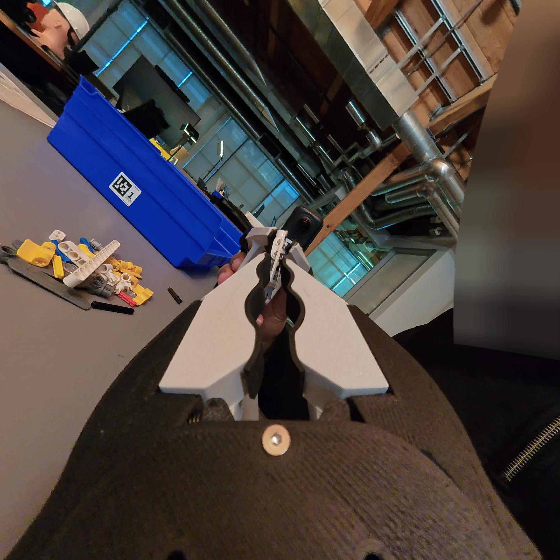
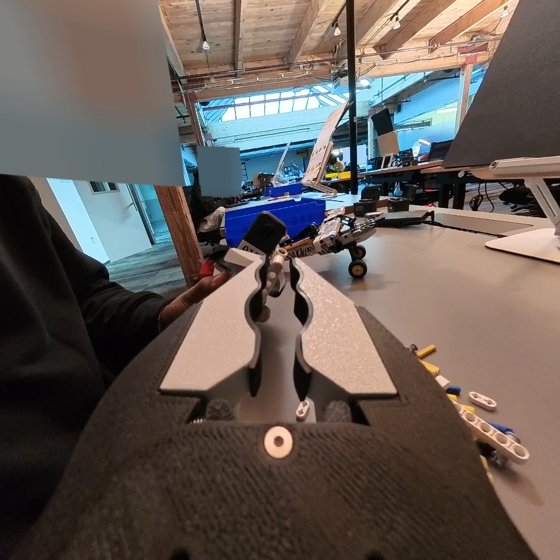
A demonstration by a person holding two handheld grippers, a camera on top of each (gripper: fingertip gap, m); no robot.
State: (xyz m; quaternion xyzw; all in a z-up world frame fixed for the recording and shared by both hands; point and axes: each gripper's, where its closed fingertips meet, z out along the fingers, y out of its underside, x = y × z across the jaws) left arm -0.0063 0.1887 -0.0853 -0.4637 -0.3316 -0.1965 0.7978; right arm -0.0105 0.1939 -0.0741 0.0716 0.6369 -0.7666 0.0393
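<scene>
We have the left gripper (image 1: 277, 260) raised above the table (image 1: 45, 197). Its jaws are closed on a white beam (image 1: 279, 242), a thin strip with a row of holes. The pads grip the two flat sides of the lower part. We judge that this grip leaves the upper end sticking out past the tips at 12 o'clock, where something else can reach it.

The right gripper (image 2: 278, 265) faces the left one from the far side, and the free end of the beam stands between its jaws. In the right wrist view the beam (image 2: 270, 274) lies against the pad at 9 o'clock. A clear gap separates it from the pad at 3 o'clock, so we count this gripper as open around the beam, not gripping it. A hand (image 2: 194, 295) at 9 o'clock holds the left gripper's body.

The other parts stay on the table, probably to keep them within reach:
- **Loose parts:** A pile of yellow, white, grey and blue loose parts (image 1: 88, 269) sits at 9 o'clock in the left wrist view.
- **Black axle:** A black axle (image 1: 112, 307) lies just beside the pile.
- **Blue bin:** A blue bin (image 1: 145, 169) stands behind the pile at 10 o'clock.
- **Model vehicle:** In the right wrist view, a wheeled model vehicle (image 2: 333, 239) stands at 1 o'clock, well apart from both grippers.
- **More pieces:** More scattered pieces (image 2: 485, 424) lie at 4 o'clock in that view.
</scene>
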